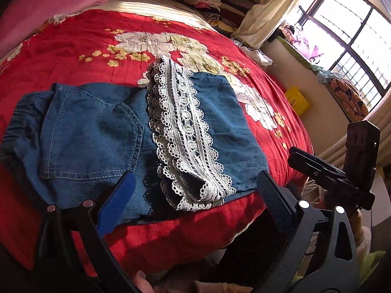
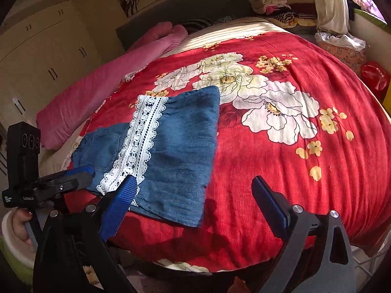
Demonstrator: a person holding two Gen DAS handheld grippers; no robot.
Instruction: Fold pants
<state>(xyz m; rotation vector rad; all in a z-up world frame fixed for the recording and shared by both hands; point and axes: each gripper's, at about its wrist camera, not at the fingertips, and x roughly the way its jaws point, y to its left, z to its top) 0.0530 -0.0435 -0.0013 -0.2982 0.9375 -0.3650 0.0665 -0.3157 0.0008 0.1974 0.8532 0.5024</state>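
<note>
Your left gripper (image 1: 193,193) hangs spread wide, empty, over the near edge of the pants (image 1: 97,131); right gripper (image 2: 195,195) likewise gaping, holding nothing, by the fold's right corner. Pants lie flat on the bed (image 2: 281,171), near edge, waistband left, lace hem (image 1: 185,131) doubled back across the middle. That fold puts the hem within reach of both grippers. Both sit low at the near edge, probably so you can take the fold and carry it left toward the waistband.
</note>
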